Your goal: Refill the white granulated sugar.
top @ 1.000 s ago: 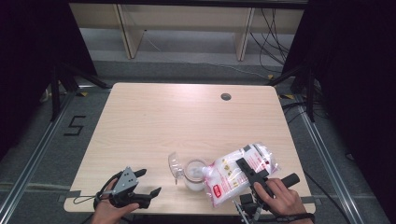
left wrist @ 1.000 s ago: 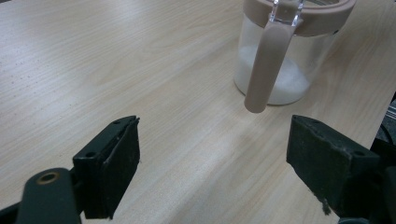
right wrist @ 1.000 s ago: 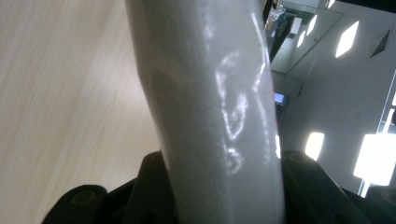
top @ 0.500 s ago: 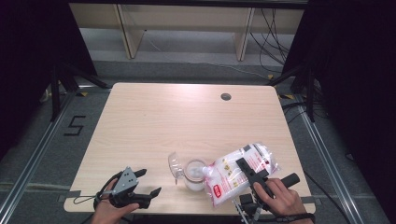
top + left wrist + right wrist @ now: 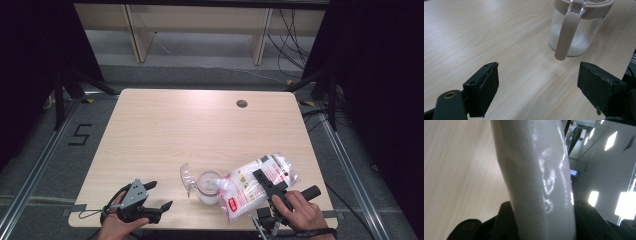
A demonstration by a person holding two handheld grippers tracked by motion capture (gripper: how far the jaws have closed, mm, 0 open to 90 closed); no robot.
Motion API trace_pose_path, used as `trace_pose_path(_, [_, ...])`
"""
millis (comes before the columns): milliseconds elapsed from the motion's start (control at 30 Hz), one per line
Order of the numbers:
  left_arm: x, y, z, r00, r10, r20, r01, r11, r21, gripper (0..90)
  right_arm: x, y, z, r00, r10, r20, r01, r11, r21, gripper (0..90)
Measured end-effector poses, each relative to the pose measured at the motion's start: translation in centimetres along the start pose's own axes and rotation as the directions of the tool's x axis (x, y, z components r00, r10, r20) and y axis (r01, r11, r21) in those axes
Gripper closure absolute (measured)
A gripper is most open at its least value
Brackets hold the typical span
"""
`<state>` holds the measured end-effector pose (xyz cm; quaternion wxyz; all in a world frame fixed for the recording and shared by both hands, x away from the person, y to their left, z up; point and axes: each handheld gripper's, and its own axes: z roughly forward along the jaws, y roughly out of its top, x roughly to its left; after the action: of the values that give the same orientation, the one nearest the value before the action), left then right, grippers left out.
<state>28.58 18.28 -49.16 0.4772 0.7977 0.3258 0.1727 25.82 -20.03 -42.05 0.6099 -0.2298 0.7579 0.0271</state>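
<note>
A clear plastic bag of white granules (image 5: 248, 189) lies tilted near the table's front right, its mouth over a clear jar (image 5: 206, 187). The jar has a beige rim, white granules in its bottom, and a clear lid (image 5: 187, 177) swung open to its left. My right gripper (image 5: 267, 186) is shut on the bag; in the right gripper view the bag (image 5: 536, 177) stands between the jaws. My left gripper (image 5: 161, 194) is open at the front left, apart from the jar. In the left gripper view the jar (image 5: 584, 35) and its beige clasp (image 5: 565, 37) stand beyond the open left gripper (image 5: 537, 85).
The wooden table (image 5: 175, 130) has a round cable hole (image 5: 242, 103) at the back right. Shelving (image 5: 200, 30) stands behind the table. Metal rails run along the floor on both sides.
</note>
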Motion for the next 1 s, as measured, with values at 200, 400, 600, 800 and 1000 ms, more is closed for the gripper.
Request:
trace_pose_path(200, [0.1,0.1,-0.1,0.9998,0.018,-0.004,-0.018,0.9998,0.002,17.1,0.1,0.0,0.1,0.9995,0.031,0.002,-0.031,0.999,-0.022,69.5])
trace_pose_path(400, [0.0,0.0,-0.1,1.0000,0.003,-0.002,-0.003,1.0000,0.004,17.1,0.4,-0.2,0.3,0.9929,0.116,-0.027,-0.117,0.992,-0.042,69.6])
trace_pose_path(600, [0.1,0.1,-0.1,0.9998,0.020,-0.006,-0.020,0.9998,0.005,17.1,0.6,-0.8,0.6,0.9833,0.175,-0.049,-0.178,0.981,-0.070,69.8])
trace_pose_path(800, [0.0,0.0,-0.1,1.0000,0.001,0.000,-0.001,1.0000,0.000,17.1,1.1,-1.4,0.9,0.9575,0.280,-0.072,-0.286,0.952,-0.106,70.2])
trace_pose_path(1000, [0.0,0.1,-0.2,1.0000,0.002,-0.006,-0.002,1.0000,0.005,17.1,1.5,-1.7,1.4,0.9567,0.278,-0.086,-0.286,0.952,-0.110,70.6])
